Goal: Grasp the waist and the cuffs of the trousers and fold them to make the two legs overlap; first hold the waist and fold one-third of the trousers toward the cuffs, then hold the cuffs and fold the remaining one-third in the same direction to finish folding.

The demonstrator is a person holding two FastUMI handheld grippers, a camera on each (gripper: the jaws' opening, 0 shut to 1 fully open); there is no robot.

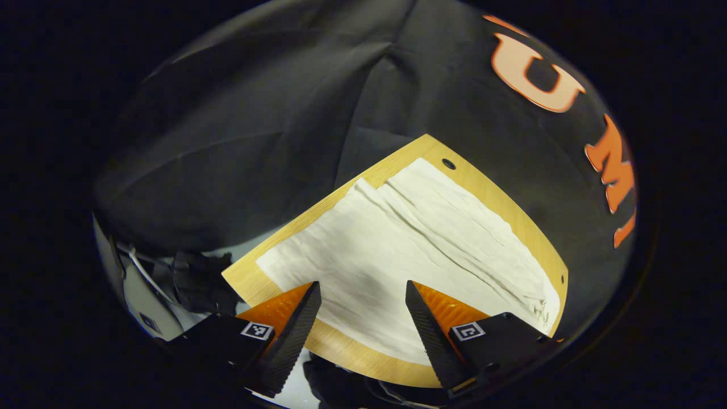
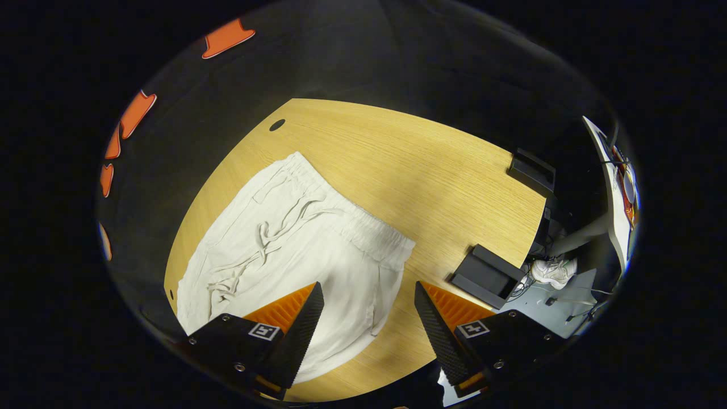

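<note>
I am holding the left gripper (image 1: 360, 295) above the near edge of the wooden table (image 1: 392, 162), looking down at a slant; its fingers are standing wide apart with nothing between them. Beyond them the white trousers (image 1: 409, 250) are lying flat on the table, the legs running away toward the far corner.

I am holding the right gripper (image 2: 368, 296) over the other end, tilted down toward the table (image 2: 409, 170), and its fingers are likewise spread and gripping nothing. In the right gripper view the trousers (image 2: 295, 250) are showing their elastic waist (image 2: 346, 213) and loose drawstring (image 2: 270, 230), with the waist lying just ahead of the fingers. A black box (image 2: 487, 275) is sitting near the table's edge.
</note>
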